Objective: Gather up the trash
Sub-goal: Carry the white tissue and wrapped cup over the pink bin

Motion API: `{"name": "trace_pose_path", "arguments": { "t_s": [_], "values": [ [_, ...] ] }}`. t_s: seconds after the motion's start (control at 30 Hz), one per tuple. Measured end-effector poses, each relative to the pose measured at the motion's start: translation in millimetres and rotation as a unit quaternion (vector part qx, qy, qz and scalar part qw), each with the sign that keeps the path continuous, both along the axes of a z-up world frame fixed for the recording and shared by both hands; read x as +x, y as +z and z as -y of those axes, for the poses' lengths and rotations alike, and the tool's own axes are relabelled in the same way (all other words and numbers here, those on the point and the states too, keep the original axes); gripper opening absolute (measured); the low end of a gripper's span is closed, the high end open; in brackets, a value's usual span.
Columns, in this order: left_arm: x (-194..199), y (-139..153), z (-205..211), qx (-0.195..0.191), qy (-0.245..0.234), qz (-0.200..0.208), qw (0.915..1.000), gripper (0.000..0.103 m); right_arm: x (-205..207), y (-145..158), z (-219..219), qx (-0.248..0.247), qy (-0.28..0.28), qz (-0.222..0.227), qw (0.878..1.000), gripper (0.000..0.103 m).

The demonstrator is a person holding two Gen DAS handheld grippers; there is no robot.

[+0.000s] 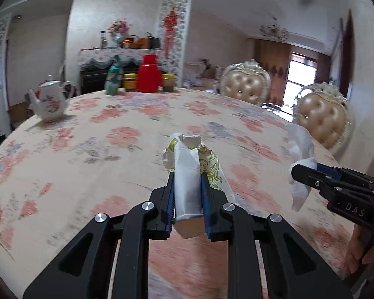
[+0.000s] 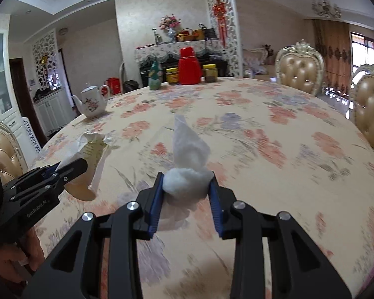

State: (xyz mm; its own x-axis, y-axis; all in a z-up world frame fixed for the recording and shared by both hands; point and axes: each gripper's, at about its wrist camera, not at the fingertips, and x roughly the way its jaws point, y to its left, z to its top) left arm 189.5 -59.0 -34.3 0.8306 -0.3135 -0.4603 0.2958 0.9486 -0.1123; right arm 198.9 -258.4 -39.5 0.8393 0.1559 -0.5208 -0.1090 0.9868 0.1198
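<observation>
My left gripper (image 1: 187,177) is shut on a crushed paper cup (image 1: 189,189), white with a green-yellow pattern, held above the floral tablecloth. The cup also shows in the right wrist view (image 2: 93,149), in the left gripper (image 2: 72,167). My right gripper (image 2: 187,182) is shut on a crumpled white tissue (image 2: 189,154), held above the table. In the left wrist view the right gripper (image 1: 304,172) appears at the right edge with the tissue (image 1: 300,147) hanging out of it.
The round table has a floral cloth (image 1: 112,137). A white teapot (image 1: 49,99) stands at the far left. A red thermos (image 1: 150,74), a green bottle (image 1: 114,78) and two jars stand at the far edge. Padded chairs (image 1: 322,117) stand at the right.
</observation>
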Motion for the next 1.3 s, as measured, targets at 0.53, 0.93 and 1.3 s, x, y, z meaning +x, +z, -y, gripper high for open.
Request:
{"name": "trace_pose_path", "arguments": {
  "t_s": [0.53, 0.93, 1.3],
  "values": [
    [-33, 0, 82, 0.003, -0.130, -0.002, 0.9915, 0.019, -81, -9, 73, 0.000, -0.106, 0.013, 0.994, 0.034],
    [-52, 7, 160, 0.020, -0.236, 0.001, 0.9715, 0.019, -124, -4, 133, -0.004, -0.190, 0.023, 0.981, 0.034],
    [-70, 14, 233, 0.023, -0.328, -0.002, 0.9444, 0.019, -176, -1, 195, -0.007, -0.277, 0.028, 0.961, 0.035]
  ]
}}
